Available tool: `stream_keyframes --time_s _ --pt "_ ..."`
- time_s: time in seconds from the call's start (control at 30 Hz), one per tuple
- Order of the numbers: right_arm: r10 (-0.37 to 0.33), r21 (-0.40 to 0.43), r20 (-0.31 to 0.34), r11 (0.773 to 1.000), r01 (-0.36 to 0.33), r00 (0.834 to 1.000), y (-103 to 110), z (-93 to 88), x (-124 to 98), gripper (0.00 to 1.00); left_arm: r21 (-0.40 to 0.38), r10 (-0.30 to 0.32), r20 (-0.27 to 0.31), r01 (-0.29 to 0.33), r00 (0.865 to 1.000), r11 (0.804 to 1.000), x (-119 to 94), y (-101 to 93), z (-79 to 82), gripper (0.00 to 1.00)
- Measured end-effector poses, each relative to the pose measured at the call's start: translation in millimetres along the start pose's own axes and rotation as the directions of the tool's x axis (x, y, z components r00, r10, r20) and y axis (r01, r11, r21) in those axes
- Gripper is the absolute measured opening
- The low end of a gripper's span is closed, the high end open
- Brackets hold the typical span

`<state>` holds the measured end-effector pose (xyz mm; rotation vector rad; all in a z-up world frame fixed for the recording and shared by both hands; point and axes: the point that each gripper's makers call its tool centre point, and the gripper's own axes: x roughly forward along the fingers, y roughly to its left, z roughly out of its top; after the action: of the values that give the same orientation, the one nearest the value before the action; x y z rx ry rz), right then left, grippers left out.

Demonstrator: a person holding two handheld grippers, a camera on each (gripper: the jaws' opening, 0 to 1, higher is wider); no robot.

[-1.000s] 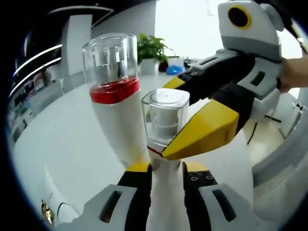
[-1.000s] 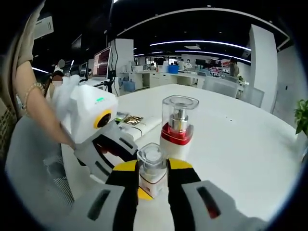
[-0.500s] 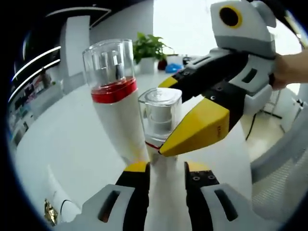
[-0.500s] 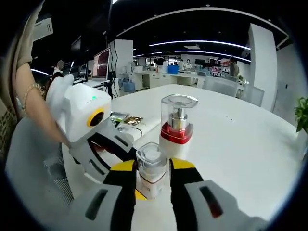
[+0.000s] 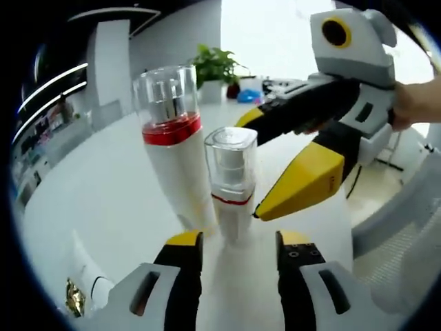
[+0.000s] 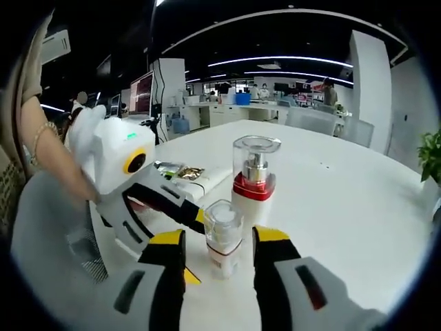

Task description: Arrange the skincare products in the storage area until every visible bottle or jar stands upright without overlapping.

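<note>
A small white bottle [image 5: 231,186] with a clear square cap and a red band stands upright on the white table [image 5: 89,193]. Just beside it stands a taller white pump bottle [image 5: 172,145] with a red collar and a clear cap. My left gripper [image 5: 240,243] is open, its yellow-tipped jaws wide on either side of the small bottle's base, not touching it. In the right gripper view the small bottle [image 6: 222,238] sits between the spread jaws of my open right gripper [image 6: 219,240], with the tall bottle [image 6: 253,183] behind it. The right gripper [image 5: 265,165] reaches in from the right; the left gripper [image 6: 194,245] reaches in from the left.
A white tube with foil sachets [image 6: 182,172] lies on the table behind the left gripper. A potted plant [image 5: 217,65] stands at the far table edge. A mesh office chair [image 5: 406,227] is near the table's side. A person's hand [image 5: 413,103] holds the right gripper.
Both grippers were shut on the small bottle; now both have opened and drawn back a little, leaving it standing free beside the tall bottle.
</note>
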<state>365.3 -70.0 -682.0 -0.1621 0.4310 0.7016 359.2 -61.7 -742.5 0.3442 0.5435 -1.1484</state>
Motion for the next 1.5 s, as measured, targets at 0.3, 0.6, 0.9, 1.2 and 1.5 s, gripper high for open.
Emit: stream_keyframes --time_s 0.3,0.6,0.9,1.2,1.5 --pt "-0.025 0.024 0.006 0.999 0.025 1.0 11 -0.3 -14 0.47 -0.043 -0.001 -0.019 0.0 1.0 0.999 -20 -10.2 -6.3 0.61" --pt "-0.037 0.049 0.021 0.998 0.036 0.999 22 3.1 -24 0.57 -0.076 0.018 -0.031 -0.02 0.999 0.997 -46 -13.2 -9.8 0.69" --pt "-0.028 0.082 0.031 0.996 0.026 0.999 40 4.5 -31 0.63 -0.144 0.054 -0.024 -0.057 0.998 0.988 -78 -11.4 -19.8 0.79" --pt "-0.017 0.101 0.036 0.995 0.013 0.999 56 8.3 -42 0.68 -0.23 0.126 -0.014 -0.125 0.992 0.965 -116 -13.3 -34.3 0.91" --pt "-0.01 0.143 0.074 0.99 -0.001 0.997 69 16.1 -48 0.76 -0.29 0.186 -0.015 -0.183 0.982 0.939 -149 -6.7 -47.2 0.97"
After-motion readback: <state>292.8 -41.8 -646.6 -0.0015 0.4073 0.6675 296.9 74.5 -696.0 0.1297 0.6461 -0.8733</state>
